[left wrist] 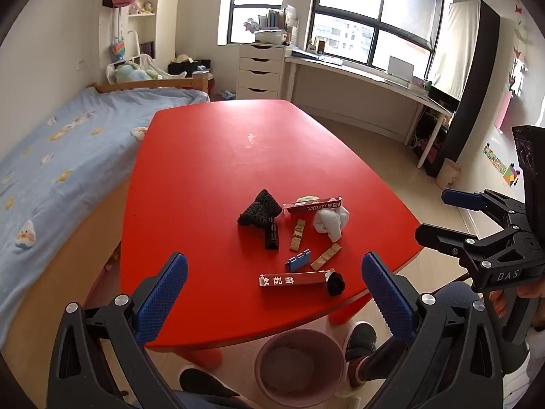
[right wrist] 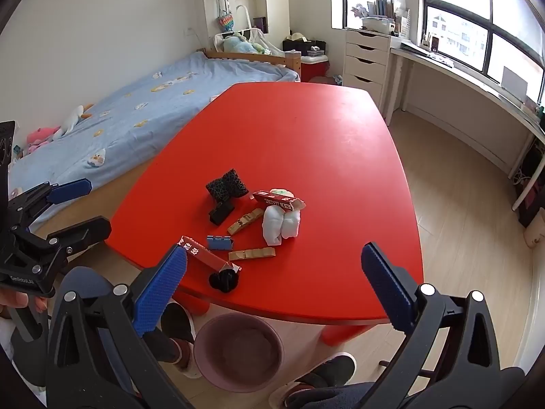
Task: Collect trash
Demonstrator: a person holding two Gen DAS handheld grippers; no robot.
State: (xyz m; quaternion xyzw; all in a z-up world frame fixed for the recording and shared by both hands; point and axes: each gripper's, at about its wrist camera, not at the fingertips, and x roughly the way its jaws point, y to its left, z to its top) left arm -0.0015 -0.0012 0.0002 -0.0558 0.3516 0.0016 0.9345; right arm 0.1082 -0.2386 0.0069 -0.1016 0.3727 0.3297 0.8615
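I am holding both hand-held grippers, left point(left wrist: 274, 294) and right point(right wrist: 272, 288), spread wide. Trash point(left wrist: 299, 235) is lying on the desk point(left wrist: 211, 156), above the bin point(left wrist: 299, 361).

Child's bedroom: bed point(right wrist: 143, 116), plush toys point(right wrist: 41, 136)

**Two wrist views, one red table**

Each fisheye camera rides behind its own tongs and looks forward and down along the blue fingers. The left wrist view faces the red table point(left wrist: 211, 156) from its near edge, with the right gripper point(left wrist: 439, 216) at the frame's right side. The right wrist view faces the same table point(right wrist: 306, 136), the left gripper point(right wrist: 92, 204) at its left side. Both share the tabletop clutter and the pink bin point(left wrist: 299, 364) point(right wrist: 238, 351) below the tongs.
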